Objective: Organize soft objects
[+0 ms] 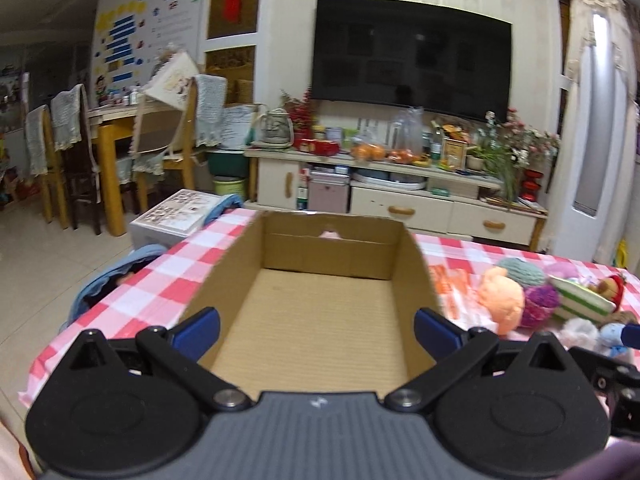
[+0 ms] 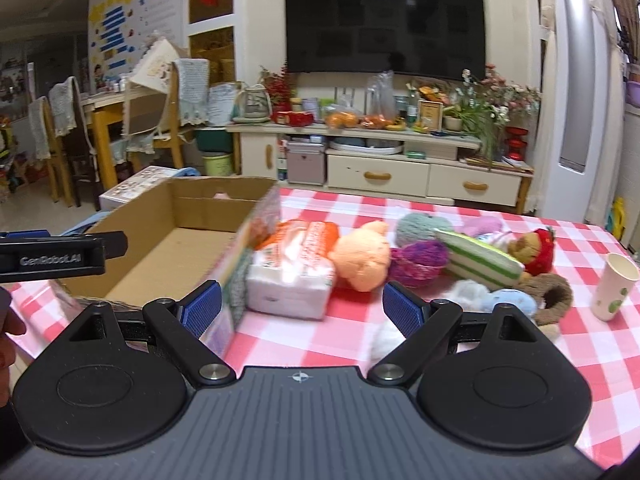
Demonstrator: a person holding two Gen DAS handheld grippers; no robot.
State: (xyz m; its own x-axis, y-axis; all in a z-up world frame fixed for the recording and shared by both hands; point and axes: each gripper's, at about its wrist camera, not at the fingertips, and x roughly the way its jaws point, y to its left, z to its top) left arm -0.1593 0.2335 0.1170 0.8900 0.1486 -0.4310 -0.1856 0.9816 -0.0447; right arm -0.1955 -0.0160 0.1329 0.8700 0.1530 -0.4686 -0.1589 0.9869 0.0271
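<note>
Both grippers were spread wide with nothing between the pads. Left gripper (image 1: pixel 316 330) hung right over the near end of the box (image 1: pixel 320 308), which sat empty on the checkered table (image 1: pixel 152 276), apart from a bit of pink poking up at its far wall that I couldn't make out. Right gripper (image 2: pixel 301 305) was beside the box's right wall, pointing at the soft stuff, with the tissue pack (image 2: pixel 294 276) nearest to it.

The pile was all to the right of the box: tissue pack just beside the box wall, an orange plush (image 2: pixel 362 255) touching it, then a purple yarn ball (image 2: pixel 418 258), a teal one (image 2: pixel 420 222) behind, a green striped cake toy (image 2: pixel 476 258), a strawberry bear (image 2: pixel 536 250), and a pale blue plush (image 2: pixel 508 300) closer in. A paper cup (image 2: pixel 614 286) stood off to the right, well apart from the rest.

My guess on handling: everything here looked light and squishy, so nothing should break, but the pads would sink in before they bite. The tissue pack's plastic wrap looked shiny, so probably slippery; I'd pinch it across the short sides, mid-height. The plush I'd take around the fattest part of the body, not an ear. Yarn balls could snag or unwind, so squeeze through the middle.
</note>
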